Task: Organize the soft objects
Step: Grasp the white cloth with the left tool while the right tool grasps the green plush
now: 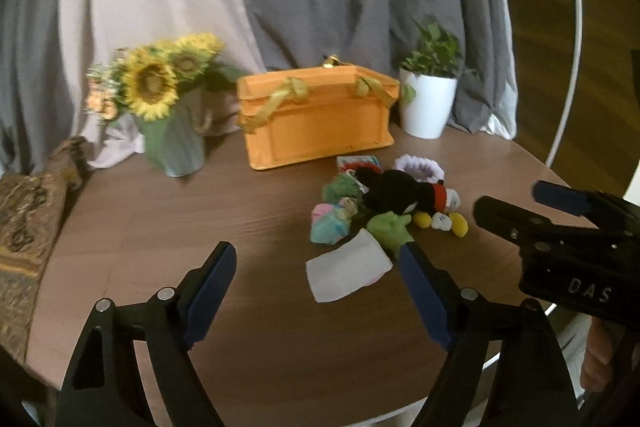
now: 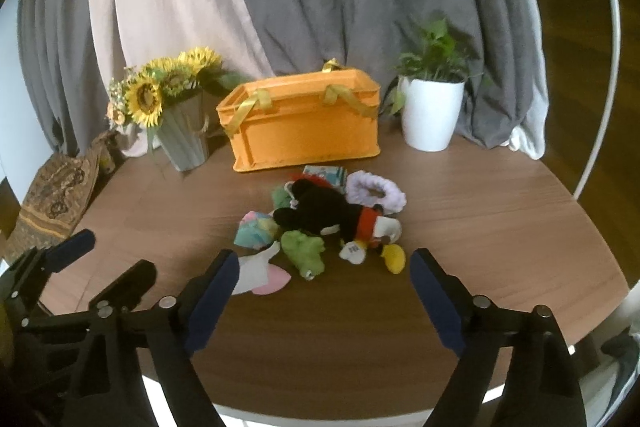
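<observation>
A pile of soft things lies mid-table: a black Mickey plush (image 1: 404, 197) (image 2: 320, 211), a purple scrunchie (image 1: 420, 167) (image 2: 376, 191), green cloth pieces (image 1: 390, 227) (image 2: 302, 249), a pastel toy (image 1: 330, 223) (image 2: 254, 230) and a white-pink sock (image 1: 346, 271) (image 2: 260, 275). An orange basket (image 1: 320, 119) (image 2: 304, 125) stands behind them. My left gripper (image 1: 318, 263) is open and empty, just short of the sock. My right gripper (image 2: 324, 269) is open and empty in front of the pile; it also shows in the left wrist view (image 1: 508, 197).
A sunflower vase (image 1: 172, 115) (image 2: 180, 123) stands left of the basket, a white potted plant (image 1: 428, 103) (image 2: 432, 111) to its right. A patterned cushion (image 1: 28, 227) (image 2: 56, 203) sits at the round table's left edge. Grey curtains hang behind.
</observation>
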A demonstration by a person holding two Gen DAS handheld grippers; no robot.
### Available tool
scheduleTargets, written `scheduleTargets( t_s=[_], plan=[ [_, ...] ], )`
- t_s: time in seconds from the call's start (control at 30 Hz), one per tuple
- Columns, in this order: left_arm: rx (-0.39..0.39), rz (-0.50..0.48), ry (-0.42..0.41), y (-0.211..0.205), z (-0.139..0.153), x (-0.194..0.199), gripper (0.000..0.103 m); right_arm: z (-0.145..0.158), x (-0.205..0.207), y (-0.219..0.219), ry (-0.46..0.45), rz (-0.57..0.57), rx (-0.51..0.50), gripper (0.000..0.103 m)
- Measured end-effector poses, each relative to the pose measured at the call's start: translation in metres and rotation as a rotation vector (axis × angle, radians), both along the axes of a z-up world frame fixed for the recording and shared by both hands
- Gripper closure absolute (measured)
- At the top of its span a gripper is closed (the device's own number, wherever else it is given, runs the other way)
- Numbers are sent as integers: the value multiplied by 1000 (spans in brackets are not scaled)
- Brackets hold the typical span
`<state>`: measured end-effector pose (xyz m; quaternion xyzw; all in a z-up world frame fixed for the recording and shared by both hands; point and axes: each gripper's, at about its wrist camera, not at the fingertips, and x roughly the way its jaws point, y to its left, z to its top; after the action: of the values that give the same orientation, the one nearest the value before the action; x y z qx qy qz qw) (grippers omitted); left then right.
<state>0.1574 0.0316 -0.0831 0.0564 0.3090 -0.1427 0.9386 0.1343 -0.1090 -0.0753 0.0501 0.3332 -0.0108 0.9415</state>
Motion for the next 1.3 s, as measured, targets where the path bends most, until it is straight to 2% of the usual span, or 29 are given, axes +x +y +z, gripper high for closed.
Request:
scheduleTargets(
  t_s=[0.13, 0.33, 0.47, 0.6, 0.77, 1.1, 1.3],
  plan=[
    [-14, -61, 48, 1, -16, 19, 24, -10, 17, 6, 28, -3, 5, 26],
    [-20, -96, 96, -6, -38, 33, 26, -28, 41, 8, 76, 33, -17, 35],
    [-22, -90, 135, -15, -57, 42, 31, -44, 58, 4, 129, 99, 3, 41],
    [-2, -44, 143, -23, -68, 47, 32, -60, 76, 1, 166, 186, 6, 46],
    [9, -11, 166, -29, -81, 56, 37, -75, 92, 2, 190, 272, -7, 46],
    [-50, 11, 222, -31, -95, 68, 45, -95, 113, 0, 244, 346, 5, 47],
    [-128, -17, 252, -27, -96, 73, 60, -103, 121, 4, 272, 364, 26, 47]
  ],
)
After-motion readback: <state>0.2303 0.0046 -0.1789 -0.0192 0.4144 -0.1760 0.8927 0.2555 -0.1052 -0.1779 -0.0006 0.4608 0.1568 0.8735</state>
